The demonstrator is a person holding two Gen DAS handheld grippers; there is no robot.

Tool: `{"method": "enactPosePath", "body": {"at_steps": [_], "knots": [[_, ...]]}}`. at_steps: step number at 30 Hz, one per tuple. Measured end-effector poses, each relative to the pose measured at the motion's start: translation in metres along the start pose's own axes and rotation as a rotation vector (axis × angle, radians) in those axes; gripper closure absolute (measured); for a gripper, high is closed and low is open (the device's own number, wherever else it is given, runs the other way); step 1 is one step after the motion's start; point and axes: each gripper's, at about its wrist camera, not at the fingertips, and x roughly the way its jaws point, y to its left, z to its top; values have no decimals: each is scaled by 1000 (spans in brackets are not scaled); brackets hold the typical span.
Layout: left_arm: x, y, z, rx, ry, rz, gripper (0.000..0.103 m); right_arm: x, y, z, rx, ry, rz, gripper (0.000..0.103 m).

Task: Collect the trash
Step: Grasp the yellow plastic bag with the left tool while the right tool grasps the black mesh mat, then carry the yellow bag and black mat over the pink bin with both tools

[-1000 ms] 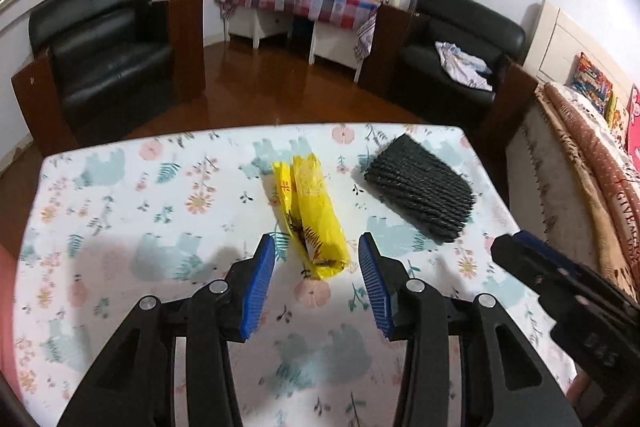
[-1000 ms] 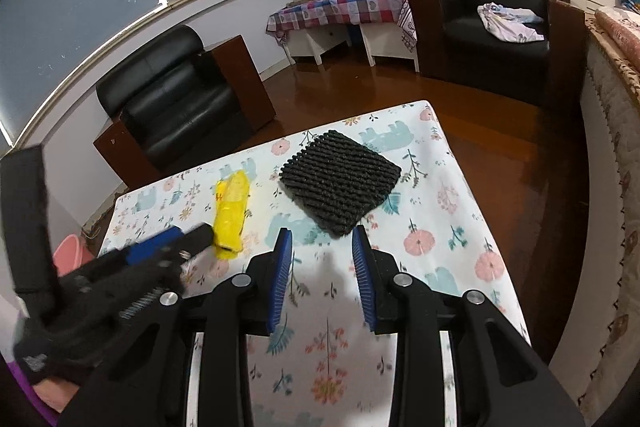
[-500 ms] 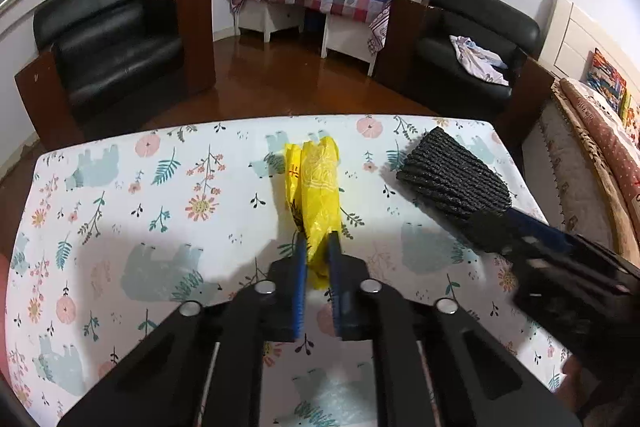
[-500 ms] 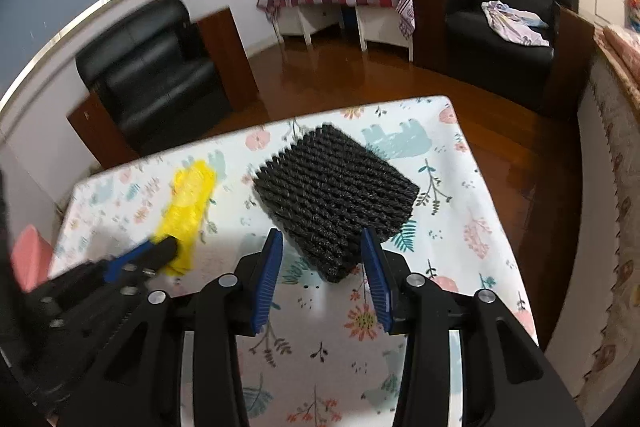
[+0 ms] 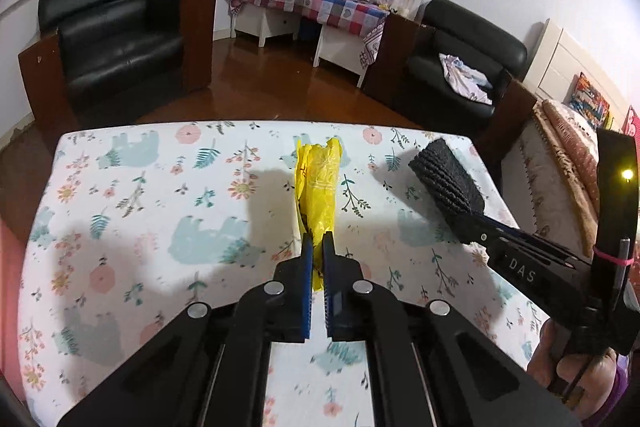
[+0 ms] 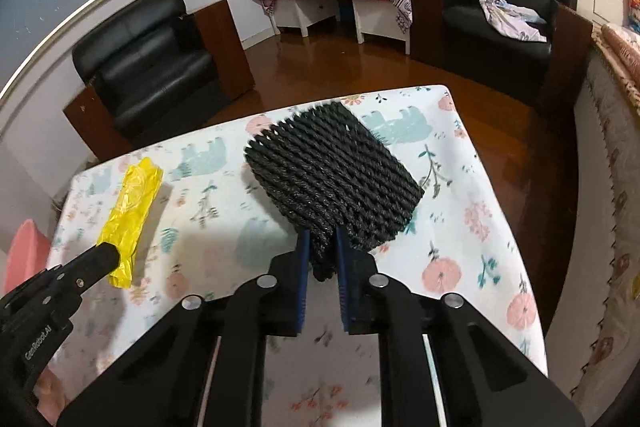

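Note:
A yellow plastic bag (image 5: 318,187) lies lengthwise on the floral tablecloth (image 5: 160,211). My left gripper (image 5: 315,247) is shut on its near end. It also shows in the right wrist view (image 6: 130,211), with the left gripper (image 6: 106,259) at its near end. A black woven mat (image 6: 332,183) is tilted up off the table, and my right gripper (image 6: 321,243) is shut on its near corner. In the left wrist view the mat (image 5: 446,181) sits at the right with the right gripper (image 5: 472,227) on it.
The table's far edge (image 5: 260,125) and right edge (image 6: 504,195) drop to a wooden floor. Black armchairs (image 5: 116,39) (image 5: 460,67) stand beyond. A bed with blankets (image 5: 560,155) lies to the right. A pink object (image 6: 24,251) sits at the table's left.
My right gripper has closed on the black mat's corner and lifted it. My left gripper has stayed shut on the yellow bag and drawn slightly back.

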Motion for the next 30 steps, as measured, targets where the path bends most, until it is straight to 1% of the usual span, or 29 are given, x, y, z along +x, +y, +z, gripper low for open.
{"method": "enactPosePath", "body": {"at_steps": [4, 9, 12, 18, 24, 30], "knots": [[-23, 5, -3, 4, -22, -4, 99, -21, 8, -10, 25, -15, 52, 90], [-54, 10, -11, 14, -49, -9, 99, -53, 28, -27, 41, -36, 122, 90], [-77, 14, -17, 21, -68, -9, 99, -67, 39, -36, 42, -38, 147, 90], [-114, 22, -29, 31, -117, 9, 99, -95, 61, -57, 60, -53, 191, 90], [-147, 33, -46, 43, -152, 39, 99, -118, 81, -75, 50, -71, 209, 90], [-169, 48, -60, 5, -166, 55, 99, -135, 100, -89, 15, -83, 220, 90]]}}
